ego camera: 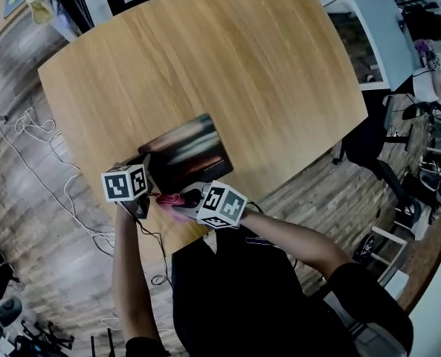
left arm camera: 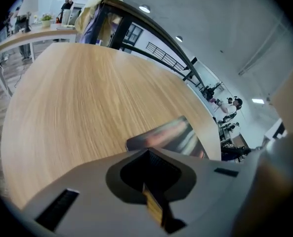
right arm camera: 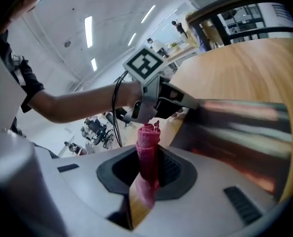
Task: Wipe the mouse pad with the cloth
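My right claw (right arm camera: 145, 191) clamps the rolled cloth (right arm camera: 147, 142) pointing straight ahead, pad (right arm camera: 235, 127) just right, open table (right arm camera: 245, 58) beyond; left claw (left arm camera: 153, 201) closed, empty.

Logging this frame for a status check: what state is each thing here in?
mouse pad: lying flat on the table, nothing on it.
cloth: pink, rolled up, clamped.
right tool: shut on the cloth.
left tool: shut, nothing between its jaws.
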A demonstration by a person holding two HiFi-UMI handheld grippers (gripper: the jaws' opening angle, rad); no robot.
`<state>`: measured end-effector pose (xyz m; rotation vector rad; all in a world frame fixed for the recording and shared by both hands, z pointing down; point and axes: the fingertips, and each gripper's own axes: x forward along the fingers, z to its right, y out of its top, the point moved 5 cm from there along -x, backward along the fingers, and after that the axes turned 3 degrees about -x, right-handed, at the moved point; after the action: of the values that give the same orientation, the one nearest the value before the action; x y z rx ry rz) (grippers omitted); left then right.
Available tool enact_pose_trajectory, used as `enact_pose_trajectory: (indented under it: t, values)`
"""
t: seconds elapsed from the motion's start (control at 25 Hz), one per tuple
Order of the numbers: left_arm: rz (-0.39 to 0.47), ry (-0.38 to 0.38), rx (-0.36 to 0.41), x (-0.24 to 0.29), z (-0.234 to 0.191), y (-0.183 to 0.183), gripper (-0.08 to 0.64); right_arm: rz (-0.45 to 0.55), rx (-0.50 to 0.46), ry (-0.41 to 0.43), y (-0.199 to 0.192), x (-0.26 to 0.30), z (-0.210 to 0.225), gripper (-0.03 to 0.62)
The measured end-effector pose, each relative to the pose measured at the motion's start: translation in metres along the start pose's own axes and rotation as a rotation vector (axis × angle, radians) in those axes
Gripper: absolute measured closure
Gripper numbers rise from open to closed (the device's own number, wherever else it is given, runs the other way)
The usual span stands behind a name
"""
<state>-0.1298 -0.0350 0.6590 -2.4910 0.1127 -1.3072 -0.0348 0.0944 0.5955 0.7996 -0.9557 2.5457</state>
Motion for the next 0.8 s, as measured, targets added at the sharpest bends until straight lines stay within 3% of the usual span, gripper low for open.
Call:
enact_pose_trajectory:
  t: [0.16, 0.32, 0.68, 0.8]
  values:
    - [-0.013, 0.0, 0.03, 0.0, 0.002, 0.004, 0.537, -0.138, -0.069, 0.044, -0.006, 0.037, 0.007, 0.518]
    - [-0.018, -0.023, -0.011, 0.001, 0.001, -0.001, 0.537, -0.201, -0.075, -0.033, -0.01, 0.051, 0.03, 0.518]
    - [-0.023, 0.05, 0.074, 0.002, 0.004, 0.001, 0.537, -0.196, -0.039, -0.083, -0.009, 0.049, 0.046, 0.518]
    - [-0.035, 0.054, 0.057, 0.001, 0.002, -0.003, 0.537, -0.194, -0.055, -0.104, -0.009, 0.045, 0.048, 0.518]
